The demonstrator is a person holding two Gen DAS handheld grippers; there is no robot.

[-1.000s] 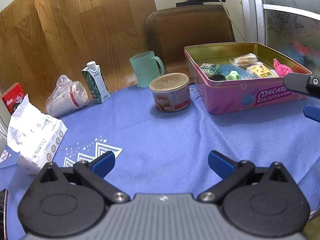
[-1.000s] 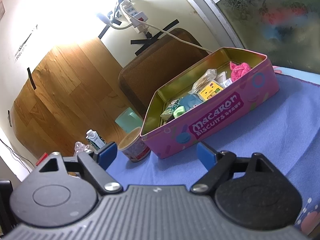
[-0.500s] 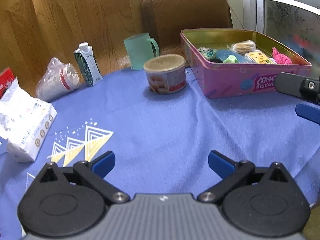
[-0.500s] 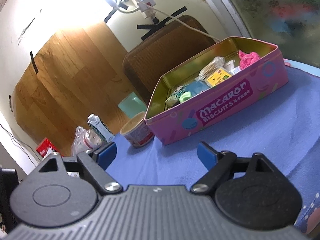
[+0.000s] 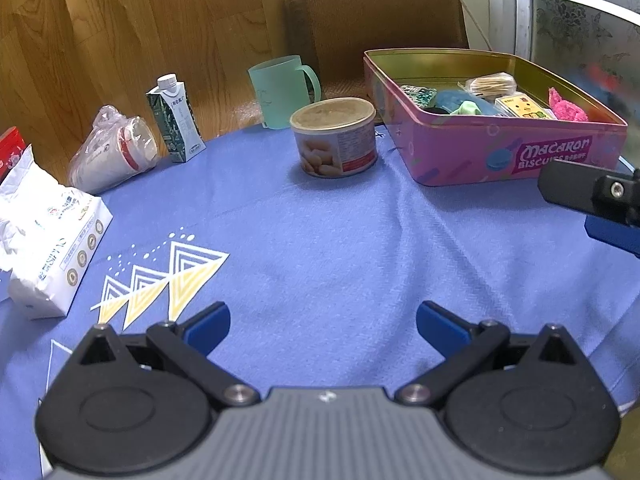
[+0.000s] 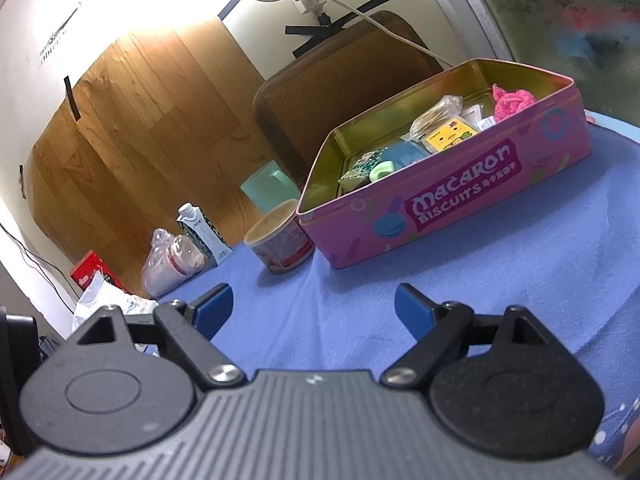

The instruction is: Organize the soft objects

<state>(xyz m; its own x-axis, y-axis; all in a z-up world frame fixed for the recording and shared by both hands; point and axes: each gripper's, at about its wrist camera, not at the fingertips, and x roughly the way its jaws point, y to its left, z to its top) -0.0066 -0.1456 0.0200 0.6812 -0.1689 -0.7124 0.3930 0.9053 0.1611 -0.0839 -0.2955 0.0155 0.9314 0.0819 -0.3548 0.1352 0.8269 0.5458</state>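
Observation:
A pink macaron biscuit tin (image 5: 520, 156) (image 6: 460, 200) stands open at the far right of the blue tablecloth. Inside it lie a pink knitted piece (image 5: 568, 108) (image 6: 514, 100), a green soft lump (image 5: 466, 109) (image 6: 382, 170), a blue item (image 5: 452, 100), a yellow packet (image 5: 520, 104) (image 6: 450, 134) and a clear bag (image 5: 490, 82). My left gripper (image 5: 322, 326) hovers open over bare cloth, well short of the tin. My right gripper (image 6: 314, 304) is also open with nothing in it, in front of the tin; part of one finger (image 5: 580, 192) shows at the right edge of the left wrist view.
A round snack can (image 5: 334, 136) (image 6: 280, 240) sits left of the tin, a mint mug (image 5: 280, 92) behind it. Further left are a milk carton (image 5: 176, 120), bagged paper cups (image 5: 112, 152), a tissue pack (image 5: 48, 236) and a red box (image 5: 10, 152). A brown chair (image 5: 376, 20) stands behind the table.
Both grippers have drawn back and tilted a little, so the tin and can sit slightly farther off. Both stayed open. Nothing on the table moved.

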